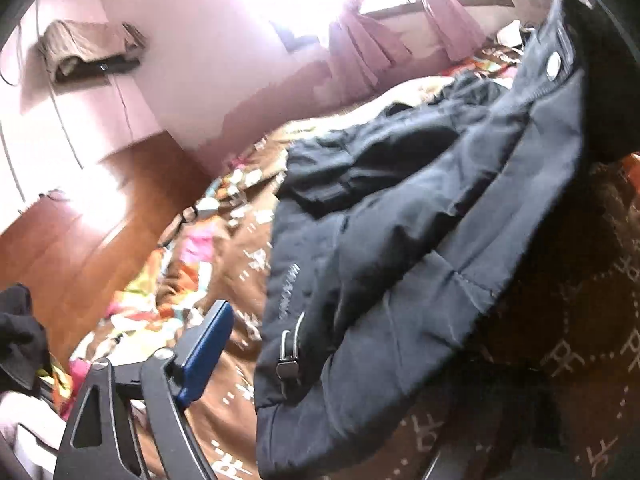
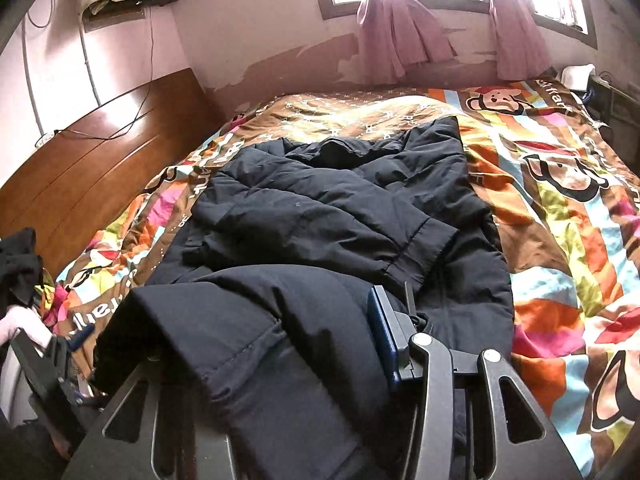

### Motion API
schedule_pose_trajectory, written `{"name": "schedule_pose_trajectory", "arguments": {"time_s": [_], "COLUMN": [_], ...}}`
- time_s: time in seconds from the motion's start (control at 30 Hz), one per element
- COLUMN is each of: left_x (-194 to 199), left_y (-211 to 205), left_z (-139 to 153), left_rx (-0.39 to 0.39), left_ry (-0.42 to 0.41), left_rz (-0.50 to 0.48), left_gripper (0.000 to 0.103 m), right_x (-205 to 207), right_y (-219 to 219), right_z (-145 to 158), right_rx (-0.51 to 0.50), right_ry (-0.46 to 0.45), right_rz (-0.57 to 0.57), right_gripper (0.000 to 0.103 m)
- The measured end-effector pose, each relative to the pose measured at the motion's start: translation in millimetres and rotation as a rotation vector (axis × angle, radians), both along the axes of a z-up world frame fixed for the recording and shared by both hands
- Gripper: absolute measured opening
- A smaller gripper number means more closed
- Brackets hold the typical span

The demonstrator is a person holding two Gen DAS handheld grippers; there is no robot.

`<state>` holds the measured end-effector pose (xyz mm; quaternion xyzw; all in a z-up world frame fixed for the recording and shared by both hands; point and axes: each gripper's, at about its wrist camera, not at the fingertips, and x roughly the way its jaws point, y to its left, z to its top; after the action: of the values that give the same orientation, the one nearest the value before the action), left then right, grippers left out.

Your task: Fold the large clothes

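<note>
A: Left gripper [image 1: 320, 320]?
B: Open wide; only one blue pad [image 1: 206, 354] visible, dark padded jacket [image 2: 340, 208] just right of it, grip unclear.
A: Right gripper [image 2: 260, 344]?
B: Half closed, clamped on a jacket fold bunched between the pads; rest of jacket ahead on the colourful bedspread [image 2: 560, 208].

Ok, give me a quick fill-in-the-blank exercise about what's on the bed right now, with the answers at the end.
1. The dark padded jacket lies on a ____.
2. The right tool is closed on the ____.
3. The curtains at the window are ____ in colour.
4. The wooden ____ stands at the left of the bed in the right wrist view.

Missing words: bed; jacket; pink; headboard
</note>
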<state>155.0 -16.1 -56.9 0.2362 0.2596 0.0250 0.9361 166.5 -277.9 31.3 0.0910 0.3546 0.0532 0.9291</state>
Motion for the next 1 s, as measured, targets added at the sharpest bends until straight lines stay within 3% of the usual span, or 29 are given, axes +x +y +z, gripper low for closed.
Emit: {"name": "schedule_pose_trajectory", "arguments": {"time_s": [0.07, 0.13, 0.23, 0.37, 0.53, 0.6, 0.63, 0.73, 0.9, 1.0], "left_x": [-2.3, -5.7, -6.6, -6.6, 2.5, 4.7, 5.5, 2.3, -14.5, -24.6], "left_y": [1.4, 0.4, -1.4, -7.2, -10.8, -8.3, -6.1, -3.2, -1.6, 4.6], "left_z": [7.8, 16.0, 24.9, 33.2, 38.0, 40.6, 42.0, 42.4, 52.9, 69.0], "left_rx": [0.019, 0.021, 0.016, 0.005, -0.028, -0.061, -0.083, -0.106, -0.099, -0.135], "left_ry": [-0.047, -0.076, -0.085, -0.078, -0.034, -0.012, -0.002, 0.009, -0.060, -0.105], "left_rz": [0.004, -0.016, -0.041, -0.062, -0.073, -0.069, -0.073, -0.096, -0.059, -0.028], "left_gripper": [0.070, 0.051, 0.037, 0.030, 0.019, 0.017, 0.016, 0.011, 0.008, 0.007], "right_x": [-4.3, -14.4, -36.6, -65.8, -70.8, -66.4, -64.9, -65.0, -80.5, -97.0], "right_y": [-3.6, -4.7, -0.9, 11.5, 28.7, 34.3, 34.8, 30.0, 23.5, 26.1], "right_z": [-0.6, -3.8, -18.0, -51.7, -95.1, -107.8, -109.5, -98.5, -61.3, -33.2], "right_rx": [0.003, -0.013, -0.121, -0.297, -0.438, -0.508, -0.534, -0.509, -0.460, -0.460], "right_ry": [-0.002, -0.013, -0.028, 0.012, 0.144, 0.187, 0.187, 0.133, -0.056, -0.192], "right_rz": [-0.001, 0.006, 0.023, 0.068, 0.135, 0.132, 0.119, 0.078, -0.001, -0.034], "right_gripper": [0.040, 0.041, 0.044, 0.058, 0.058, 0.053, 0.039, 0.016, 0.009, 0.008]}}
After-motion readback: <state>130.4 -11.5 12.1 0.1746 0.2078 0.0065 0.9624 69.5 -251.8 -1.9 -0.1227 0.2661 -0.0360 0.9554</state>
